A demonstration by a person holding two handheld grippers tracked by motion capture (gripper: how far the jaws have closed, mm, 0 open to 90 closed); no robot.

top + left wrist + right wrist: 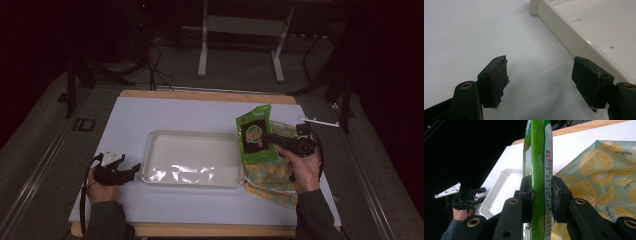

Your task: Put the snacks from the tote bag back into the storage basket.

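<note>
A green snack packet (pixel 256 134) hangs upright in the air at the right end of the cream tray (pixel 192 141). My right gripper (pixel 272 138) is shut on it; in the right gripper view the two pads pinch the packet (pixel 540 167) edge-on, with the gripper (pixel 541 195) just past the tray's end. My left gripper (pixel 131 171) rests on the white table left of the tray. Its jaws stand open with nothing between them (pixel 539 80), and the tray's wall (pixel 564 32) runs past the right jaw.
A cloth bag with a lemon print (pixel 272 175) lies on the table under the right hand, seen close as the lemon bag (pixel 604 172). The white board (pixel 150 115) lies on a wooden tabletop. Dark floor, cables and stand legs lie beyond the far edge.
</note>
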